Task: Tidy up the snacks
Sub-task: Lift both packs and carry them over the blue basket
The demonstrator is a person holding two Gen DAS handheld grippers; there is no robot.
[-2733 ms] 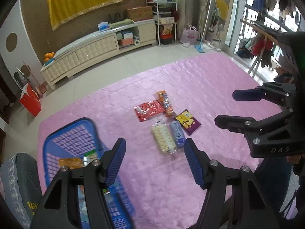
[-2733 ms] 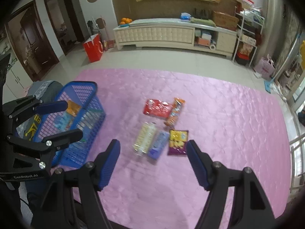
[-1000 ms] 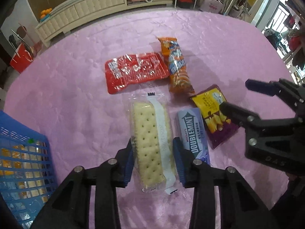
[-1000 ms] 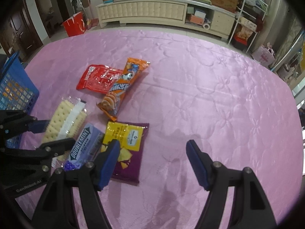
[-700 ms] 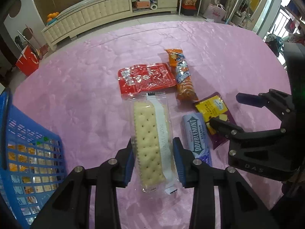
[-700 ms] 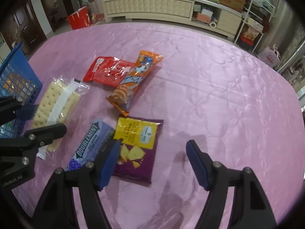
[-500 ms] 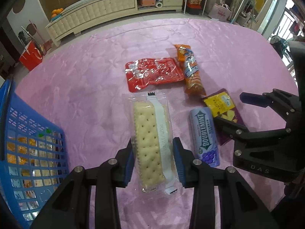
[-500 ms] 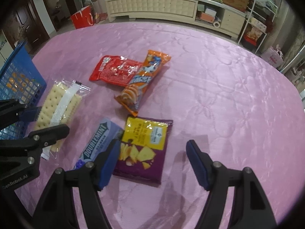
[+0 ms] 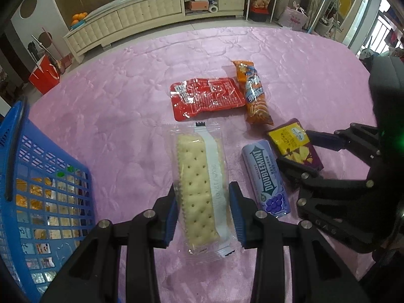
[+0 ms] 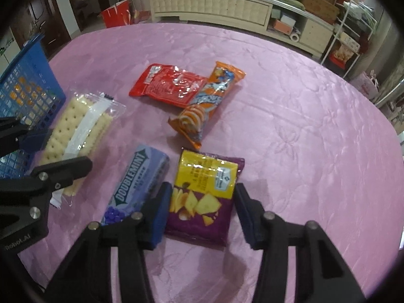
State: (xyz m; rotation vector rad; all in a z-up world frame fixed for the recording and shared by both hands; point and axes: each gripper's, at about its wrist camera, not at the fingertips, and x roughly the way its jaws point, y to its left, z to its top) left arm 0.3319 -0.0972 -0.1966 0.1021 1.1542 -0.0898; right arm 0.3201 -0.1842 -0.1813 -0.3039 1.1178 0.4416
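My left gripper (image 9: pixel 203 214) is shut on a clear pack of crackers (image 9: pixel 194 176), gripping its near half by the long sides. My right gripper (image 10: pixel 202 202) points down over a purple and yellow chips bag (image 10: pixel 207 174). Its jaws are closing, with the bag's near end between them and the pads right at its edges; the bag lies flat and undeformed. A purple Doublemint gum pack (image 10: pixel 141 179) lies just left of the bag. Beyond them lie a red packet (image 10: pixel 169 85) and an orange snack packet (image 10: pixel 207 101). The blue basket (image 9: pixel 15 139) with several snacks inside stands at the left.
Everything rests on a pink quilted cloth (image 9: pixel 113 101). On the floor beyond it are a long cream cabinet (image 9: pixel 141 17), a red paper bag (image 9: pixel 45 78) and shelving (image 10: pixel 351 38) at the right. Bare cloth stretches to the right of the snacks.
The right gripper's jaws have narrowed around the chips bag after sliding over it. The left gripper keeps hold of the crackers, and the basket has come further into its view.
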